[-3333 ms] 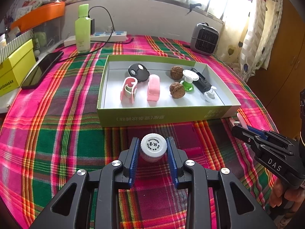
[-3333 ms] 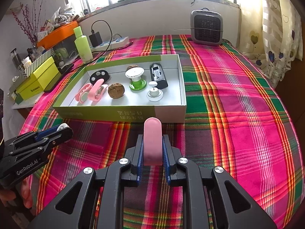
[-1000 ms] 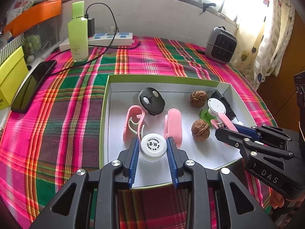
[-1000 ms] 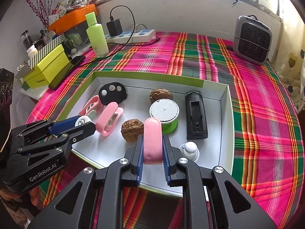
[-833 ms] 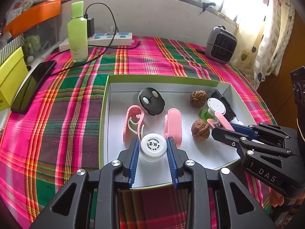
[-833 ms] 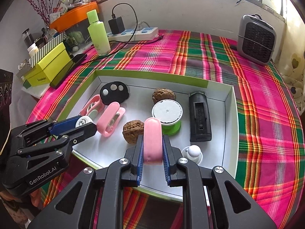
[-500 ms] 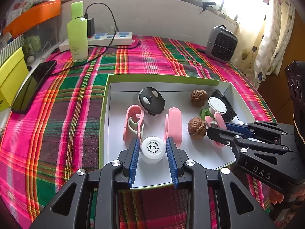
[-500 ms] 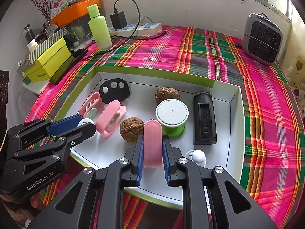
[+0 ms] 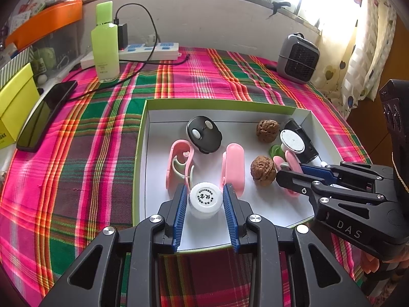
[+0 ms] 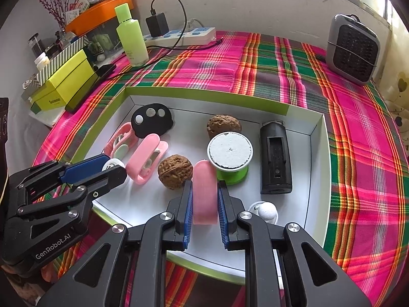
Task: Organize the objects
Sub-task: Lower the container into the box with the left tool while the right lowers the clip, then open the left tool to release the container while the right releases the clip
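two hand-held tools work over a shallow green-rimmed cardboard tray [image 9: 139, 138] on a bench covered in a pink and green plaid cloth [image 9: 76, 153]. the left tool [image 9: 205, 200] has its blue-padded jaws part-way open around a small round white plastic bottle cap with printed lettering [image 9: 205, 197]; thin gaps show on both sides, and the cap sits low at the tray's near edge, by the white floor, whereas about three seconds ago the same tool gripped it over bare cloth short of the tray. within the last second the cap has slipped a little lower between the pads. the right tool [image 10: 204, 206] is clamped tight on a rounded pale pink plastic case [image 10: 204, 192], whose tip now lies between a brown wrinkled walnut [image 10: 175, 170] and a green spool with a white top [image 10: 230, 153]; three seconds ago it hung outside the tray's front wall, and over the last second it has edged deeper in. inside the tray, unmoved, lie a second walnut [image 10: 223, 125], a black oval remote with three silver buttons [image 10: 152, 120], two pink clips [image 10: 147, 160], a black rectangular holder [image 10: 274, 158] and a small white knob [image 10: 264, 209]. a light green bottle [image 9: 105, 43] stands beyond the tray.
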A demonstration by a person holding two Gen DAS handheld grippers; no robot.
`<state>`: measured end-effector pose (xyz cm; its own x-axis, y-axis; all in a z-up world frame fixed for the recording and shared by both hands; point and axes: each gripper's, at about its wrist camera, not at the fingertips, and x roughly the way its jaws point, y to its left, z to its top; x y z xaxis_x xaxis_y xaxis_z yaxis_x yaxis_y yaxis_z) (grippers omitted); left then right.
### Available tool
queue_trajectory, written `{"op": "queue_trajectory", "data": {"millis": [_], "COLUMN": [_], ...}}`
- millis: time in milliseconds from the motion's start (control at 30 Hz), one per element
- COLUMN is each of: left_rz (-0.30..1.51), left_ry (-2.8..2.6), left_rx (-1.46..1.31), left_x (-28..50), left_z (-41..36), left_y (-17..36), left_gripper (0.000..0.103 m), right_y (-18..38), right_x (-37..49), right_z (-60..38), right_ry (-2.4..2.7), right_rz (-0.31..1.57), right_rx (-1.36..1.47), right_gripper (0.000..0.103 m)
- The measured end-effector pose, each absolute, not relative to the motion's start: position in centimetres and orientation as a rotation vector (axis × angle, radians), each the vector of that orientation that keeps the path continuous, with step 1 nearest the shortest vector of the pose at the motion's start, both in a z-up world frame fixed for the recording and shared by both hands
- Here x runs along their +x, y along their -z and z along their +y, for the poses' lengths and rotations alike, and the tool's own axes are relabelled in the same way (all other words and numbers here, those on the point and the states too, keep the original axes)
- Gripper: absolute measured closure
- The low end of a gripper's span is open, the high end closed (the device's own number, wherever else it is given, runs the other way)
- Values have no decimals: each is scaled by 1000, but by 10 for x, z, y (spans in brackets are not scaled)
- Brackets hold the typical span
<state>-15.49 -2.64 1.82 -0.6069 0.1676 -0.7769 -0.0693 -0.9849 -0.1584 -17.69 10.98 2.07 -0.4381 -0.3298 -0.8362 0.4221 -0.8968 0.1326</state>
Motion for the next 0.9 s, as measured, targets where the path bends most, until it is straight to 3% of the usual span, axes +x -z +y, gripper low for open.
{"op": "queue_trajectory", "data": {"millis": [400,667,900], "left_rz": [-164,-159,-163], "left_ry": [-2706,-2712,-2727], "left_rx": [-1331,-1337,-1332], "left_x": [-152,-150,-144], "left_z": [-29,-29,-32], "left_y": [-18,-21,-24], "left_gripper": [70,64,60], "right_y": [-23,-25,-30], "right_x": [-174,-169,-161], "right_z": [110,112,114], "right_ry": [2355,2376,2404], "right_rz": [140,131,116], "right_rx": [1323,1308,1279], "right_gripper": [84,68,66]}}
